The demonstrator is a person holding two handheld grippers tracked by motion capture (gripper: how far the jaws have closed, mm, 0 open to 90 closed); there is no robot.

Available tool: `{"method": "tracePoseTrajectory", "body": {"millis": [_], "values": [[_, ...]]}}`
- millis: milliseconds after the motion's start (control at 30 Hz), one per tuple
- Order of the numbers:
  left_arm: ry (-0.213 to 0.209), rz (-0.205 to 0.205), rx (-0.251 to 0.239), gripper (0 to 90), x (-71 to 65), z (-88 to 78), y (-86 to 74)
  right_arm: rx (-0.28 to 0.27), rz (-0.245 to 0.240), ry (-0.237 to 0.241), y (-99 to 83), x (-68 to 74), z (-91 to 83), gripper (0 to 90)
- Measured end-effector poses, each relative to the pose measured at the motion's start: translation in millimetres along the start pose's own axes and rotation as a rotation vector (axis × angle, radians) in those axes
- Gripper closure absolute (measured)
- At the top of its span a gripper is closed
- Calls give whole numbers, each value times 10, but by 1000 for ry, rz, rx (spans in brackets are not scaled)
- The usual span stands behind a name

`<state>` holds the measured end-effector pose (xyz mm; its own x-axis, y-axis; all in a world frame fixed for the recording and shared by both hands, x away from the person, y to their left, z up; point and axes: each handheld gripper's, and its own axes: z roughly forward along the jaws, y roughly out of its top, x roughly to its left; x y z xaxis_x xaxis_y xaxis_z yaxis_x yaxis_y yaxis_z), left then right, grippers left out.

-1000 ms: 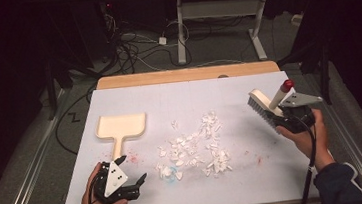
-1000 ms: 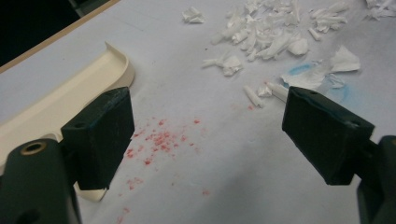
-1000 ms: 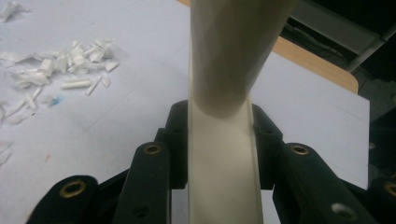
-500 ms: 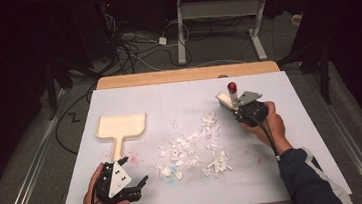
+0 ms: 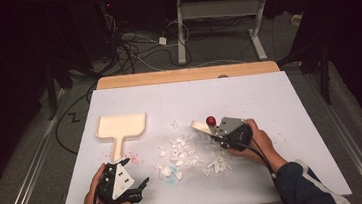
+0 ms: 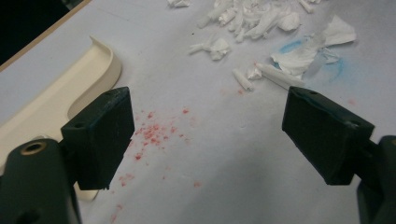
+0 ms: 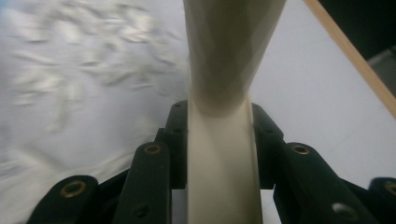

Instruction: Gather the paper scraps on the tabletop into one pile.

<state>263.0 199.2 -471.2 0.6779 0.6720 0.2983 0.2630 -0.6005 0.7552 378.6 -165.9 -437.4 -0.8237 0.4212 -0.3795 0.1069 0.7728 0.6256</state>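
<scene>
A: How are the hands sitting?

B: The right gripper point(image 5: 211, 130) is lying low over the worktop point(image 5: 289, 101), jaws clenching one cream brush point(image 7: 224, 93) handle beside the white paper scraps point(image 5: 189, 154). The left gripper point(image 5: 136, 185) is resting at the near edge, jaws released.

A: Anything else?

B: One smooth cream dustpan point(image 5: 121, 127); the bristles are probably blurred.

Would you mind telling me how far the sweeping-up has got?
Done: the right tool is shut on the brush and has carried it to the scraps. In hand: the brush meets the pile's far edge. Left: the scraps lie loose on the table, none in the dustpan; the left tool is open beside the pan, holding nothing.
</scene>
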Motion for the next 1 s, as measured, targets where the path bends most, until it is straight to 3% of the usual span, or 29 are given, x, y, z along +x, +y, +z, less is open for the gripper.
{"method": "tracePoseTrajectory", "body": {"millis": [67, 167, 367, 400, 467, 600, 633, 700, 733, 767, 800, 833, 900, 933, 1000], "values": [[-1, -1, -2, 162, 2, -3, -1, -13, -15, 47, 1, 98, -117, 676], [-1, 8, -6, 162, -6, -6, 11, -33, -33, 63, 17, 205, -280, 678], [-3, 12, -15, 162, -13, -32, 20, -87, -9, 33, 39, 179, -592, 678], [-4, 12, -15, 162, -14, -32, 21, -99, 12, -15, 20, 129, -709, 678], [-5, 9, -17, 162, -20, -28, 21, -100, 26, -29, 4, 95, -760, 678], [-7, 10, -17, 162, -25, -31, 22, -97, 115, -97, -150, -101, -949, 678], [-6, 11, -14, 162, -23, -31, 22, -97, 115, -97, -150, -101, -949, 678], [-9, 7, -14, 162, -21, -28, 20, -59, 162, -168, -284, -216, -1023, 678], [-11, 6, -14, 162, -22, -25, 19, -59, 162, -168, -284, -216, -1023, 678], [-11, 6, -13, 162, -26, -20, 19, -25, 197, -223, -393, -288, -1041, 678], [-13, 8, -11, 162, -28, -17, 19, -25, 197, -223, -393, -288, -1041, 678], [-16, 7, -11, 162, -31, -14, 20, 11, 233, -252, -505, -359, -1019, 678], [-17, 9, -8, 162, -35, -5, 24, 29, 239, -280, -552, -392, -990, 678], [-20, 8, -6, 162, -36, 4, 28, 76, 256, -315, -607, -454, -898, 678], [-21, 6, -5, 162, -36, 10, 30, 81, 266, -323, -619, -482, -841, 678]]}}
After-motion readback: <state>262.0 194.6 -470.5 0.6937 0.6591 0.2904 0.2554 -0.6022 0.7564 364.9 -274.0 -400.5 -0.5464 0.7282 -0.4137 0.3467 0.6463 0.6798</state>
